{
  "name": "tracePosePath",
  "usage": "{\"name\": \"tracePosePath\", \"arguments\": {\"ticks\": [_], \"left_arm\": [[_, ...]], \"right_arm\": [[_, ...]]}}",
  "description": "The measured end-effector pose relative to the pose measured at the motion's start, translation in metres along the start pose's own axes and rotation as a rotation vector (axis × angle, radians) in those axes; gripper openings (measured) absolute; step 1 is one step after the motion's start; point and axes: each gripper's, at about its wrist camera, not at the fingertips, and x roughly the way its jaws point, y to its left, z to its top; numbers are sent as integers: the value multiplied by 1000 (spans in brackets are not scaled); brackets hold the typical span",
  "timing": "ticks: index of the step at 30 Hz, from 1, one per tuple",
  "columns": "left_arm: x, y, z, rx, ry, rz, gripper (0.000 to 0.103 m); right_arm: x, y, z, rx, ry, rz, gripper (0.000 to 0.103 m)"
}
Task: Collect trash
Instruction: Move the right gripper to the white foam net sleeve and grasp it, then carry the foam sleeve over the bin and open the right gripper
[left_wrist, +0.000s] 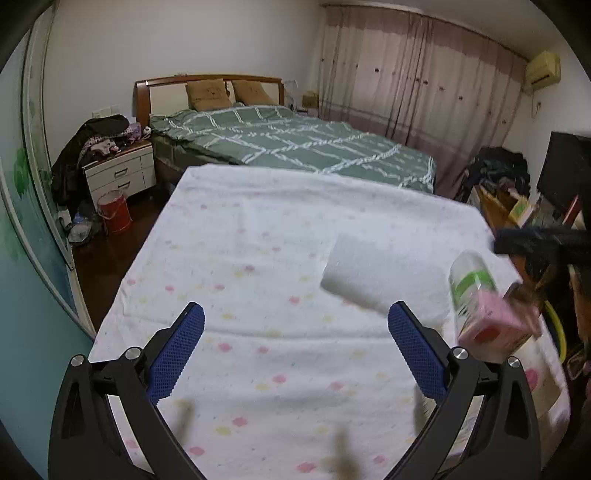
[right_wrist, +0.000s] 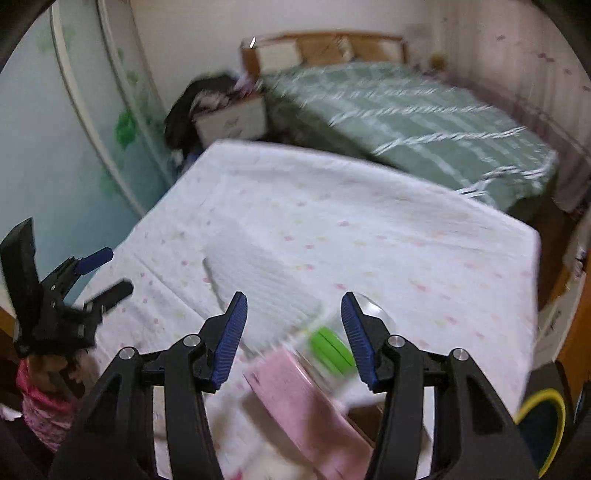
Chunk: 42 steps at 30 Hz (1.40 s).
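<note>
Left tool (left_wrist: 295, 347) spread wide, holding nothing, above the floral white-clothed surface (left_wrist: 258, 258); right tool (right_wrist: 294, 332) open around a blurred green-labelled clear plastic bottle (right_wrist: 332, 349).

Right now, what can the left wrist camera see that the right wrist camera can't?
Only the left wrist view shows the red bucket on the floor, the air conditioner high on the wall, and sharp brown pillows.

Only the right wrist view shows the left gripper from outside, open, and a yellow-rimmed hoop beside the table.

Both show the flowery white cloth, the white foam block, the clear bottle with green label, the pink box and the green bed.
</note>
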Motion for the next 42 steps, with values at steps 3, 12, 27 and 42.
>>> {"name": "tracePosePath", "arguments": {"ticks": [3, 12, 27, 42], "left_arm": [[2, -3, -8, 26, 8, 9, 98], [10, -1, -11, -27, 28, -51, 98], [11, 3, -10, -51, 19, -68, 98], [-9, -13, -11, -29, -6, -63, 98]], "right_arm": [[40, 13, 24, -36, 115, 29, 51], [108, 37, 33, -153, 307, 16, 83], [101, 45, 28, -141, 284, -3, 17], [-96, -93, -24, 272, -155, -80, 18]]}}
